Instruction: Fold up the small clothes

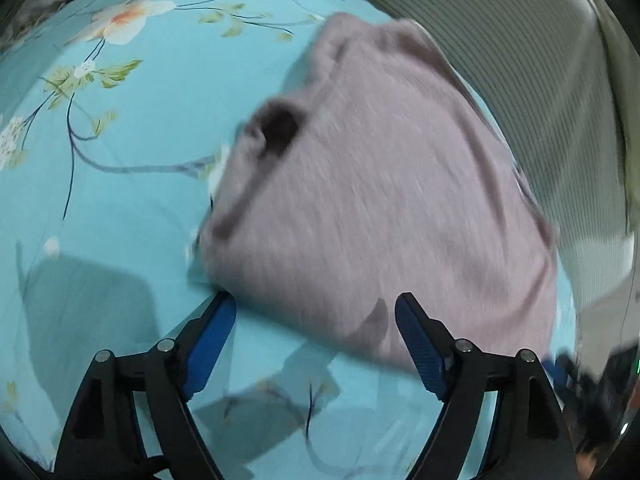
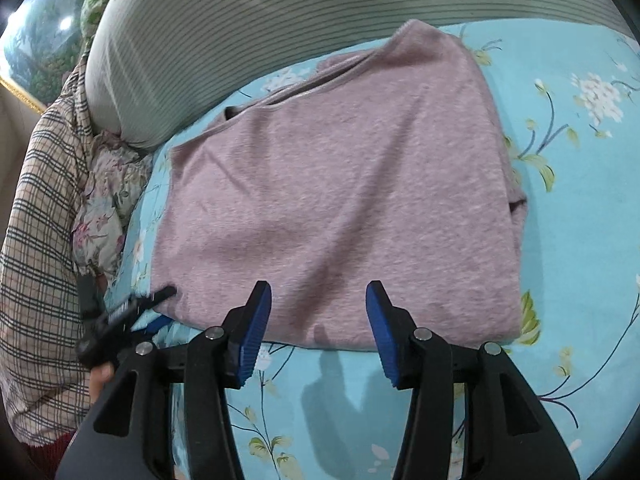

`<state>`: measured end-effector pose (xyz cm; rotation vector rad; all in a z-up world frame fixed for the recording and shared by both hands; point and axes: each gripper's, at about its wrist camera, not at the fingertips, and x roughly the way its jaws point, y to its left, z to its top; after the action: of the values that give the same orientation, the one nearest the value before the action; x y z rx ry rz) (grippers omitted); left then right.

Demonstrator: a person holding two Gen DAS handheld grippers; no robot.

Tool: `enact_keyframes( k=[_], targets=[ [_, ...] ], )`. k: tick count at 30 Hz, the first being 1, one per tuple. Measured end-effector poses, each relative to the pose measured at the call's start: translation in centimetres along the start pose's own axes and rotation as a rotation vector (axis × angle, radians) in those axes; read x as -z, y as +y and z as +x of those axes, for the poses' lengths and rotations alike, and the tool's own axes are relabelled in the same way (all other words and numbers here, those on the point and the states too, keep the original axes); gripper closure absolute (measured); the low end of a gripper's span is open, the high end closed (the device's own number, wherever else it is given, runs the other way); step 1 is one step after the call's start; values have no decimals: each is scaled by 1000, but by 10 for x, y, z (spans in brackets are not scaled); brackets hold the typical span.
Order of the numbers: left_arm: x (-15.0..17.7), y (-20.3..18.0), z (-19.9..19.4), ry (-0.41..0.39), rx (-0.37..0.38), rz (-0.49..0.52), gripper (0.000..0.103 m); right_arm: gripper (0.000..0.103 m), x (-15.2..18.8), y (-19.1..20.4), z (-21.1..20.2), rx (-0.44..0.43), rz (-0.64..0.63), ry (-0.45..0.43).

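Observation:
A small mauve knit garment (image 2: 332,196) lies folded into a rough rectangle on a turquoise floral bedsheet (image 2: 568,240). In the left wrist view the garment (image 1: 380,208) is blurred by motion, with a dark sleeve opening toward its left edge. My left gripper (image 1: 316,308) is open and empty, its blue pads (image 1: 214,332) at the garment's near edge. My right gripper (image 2: 319,292) is open and empty, hovering over the garment's near edge. The left gripper also shows in the right wrist view (image 2: 154,308) at the garment's near left corner.
A grey-green striped cushion (image 2: 248,12) borders the far side of the sheet and shows in the left wrist view (image 1: 532,72). A plaid cloth (image 2: 40,240) and a floral fabric (image 2: 104,208) lie at the left. The bedsheet (image 1: 120,184) spreads left and near.

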<state>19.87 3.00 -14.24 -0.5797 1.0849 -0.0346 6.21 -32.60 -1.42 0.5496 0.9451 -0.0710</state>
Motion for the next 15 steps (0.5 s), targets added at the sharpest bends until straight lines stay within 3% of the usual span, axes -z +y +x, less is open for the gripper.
enact_keyframes(
  k=[5,7,9,12,15],
  targets=[
    [-30,5,9,-71,-25,-109,19,51,-6,4,2,-10,-11,-6],
    [-38,3,10,-97,-55,-98,27,51,-9,3,3,-13,-9,-10],
    [-43,0,11,-106,-69,-67,54,51,-12,-1,4,-16,-3,-14],
    [-43,-6,9,-84,-12,-34,89,51,-18,-6,4,-14,4,-26],
    [-44,-24,-2,-107,-14,32,93,51,-27,-15,2,-24,21,-36]
  ],
)
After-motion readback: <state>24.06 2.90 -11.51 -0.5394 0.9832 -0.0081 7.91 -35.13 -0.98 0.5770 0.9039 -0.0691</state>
